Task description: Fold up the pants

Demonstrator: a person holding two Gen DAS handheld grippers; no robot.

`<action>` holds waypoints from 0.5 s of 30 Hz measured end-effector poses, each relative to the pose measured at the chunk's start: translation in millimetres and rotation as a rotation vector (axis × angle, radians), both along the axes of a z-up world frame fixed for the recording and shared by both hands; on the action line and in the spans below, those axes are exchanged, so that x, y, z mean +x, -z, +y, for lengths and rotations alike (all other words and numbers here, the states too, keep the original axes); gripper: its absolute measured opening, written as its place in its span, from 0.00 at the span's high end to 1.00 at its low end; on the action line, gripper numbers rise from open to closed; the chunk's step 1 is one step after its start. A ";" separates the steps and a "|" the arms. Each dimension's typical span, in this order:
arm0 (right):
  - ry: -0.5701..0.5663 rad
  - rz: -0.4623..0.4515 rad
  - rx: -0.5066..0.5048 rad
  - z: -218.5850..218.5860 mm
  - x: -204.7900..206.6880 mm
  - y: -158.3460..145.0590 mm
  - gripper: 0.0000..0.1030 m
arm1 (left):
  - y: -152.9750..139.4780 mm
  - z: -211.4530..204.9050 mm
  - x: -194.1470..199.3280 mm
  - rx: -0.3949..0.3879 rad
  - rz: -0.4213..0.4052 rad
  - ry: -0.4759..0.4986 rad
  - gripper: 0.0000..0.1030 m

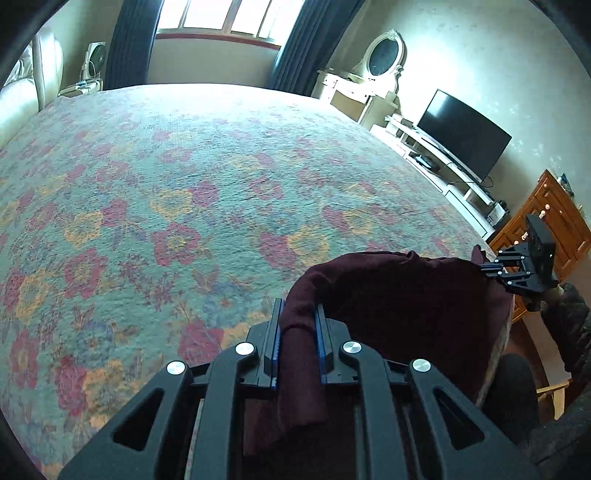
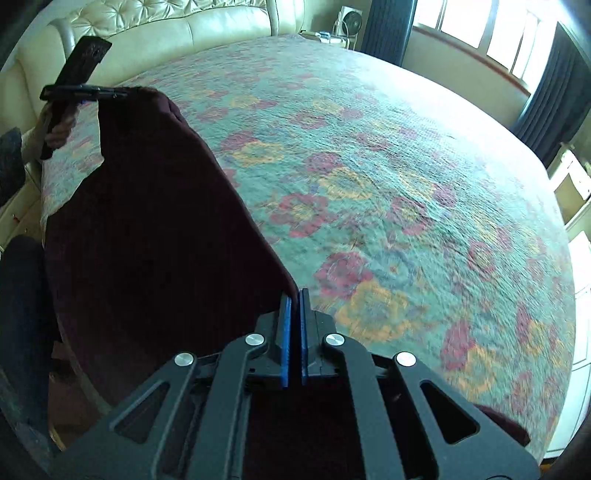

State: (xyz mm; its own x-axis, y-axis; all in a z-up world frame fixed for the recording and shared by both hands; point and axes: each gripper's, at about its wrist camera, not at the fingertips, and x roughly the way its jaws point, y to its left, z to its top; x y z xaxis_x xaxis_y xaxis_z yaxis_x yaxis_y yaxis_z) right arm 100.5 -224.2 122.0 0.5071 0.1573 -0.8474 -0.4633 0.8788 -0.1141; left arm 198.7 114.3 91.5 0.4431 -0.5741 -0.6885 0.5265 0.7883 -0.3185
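Dark maroon pants [image 1: 399,295] hang stretched between my two grippers above the near edge of the bed. My left gripper [image 1: 297,317] is shut on a bunched corner of the pants. My right gripper [image 2: 294,299] is shut on the other top corner of the pants [image 2: 155,229]; the cloth hangs down to its left. In the left wrist view the right gripper [image 1: 484,267] shows at the far right, pinching the cloth. In the right wrist view the left gripper [image 2: 129,92] shows at the upper left, holding the cloth's far corner. The pants' lower part is hidden below the views.
A wide bed with a floral bedspread [image 1: 184,192] fills both views. A cream padded headboard [image 2: 166,33] stands along one side. A TV [image 1: 465,136] on a white stand, a wooden dresser [image 1: 554,218] and a vanity with oval mirror [image 1: 384,55] line the wall.
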 end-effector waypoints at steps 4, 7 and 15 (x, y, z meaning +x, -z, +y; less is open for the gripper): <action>0.002 -0.008 -0.039 12.3 -46.7 16.0 0.97 | 3.2 12.2 -53.9 -0.039 0.017 0.013 0.84; 0.010 0.035 -0.040 20.8 -69.5 37.4 0.97 | 22.7 16.6 -88.7 -0.053 0.071 0.018 0.82; 0.058 0.111 -0.055 36.0 -93.3 77.7 0.90 | 71.5 36.0 -138.0 -0.046 0.215 -0.033 0.50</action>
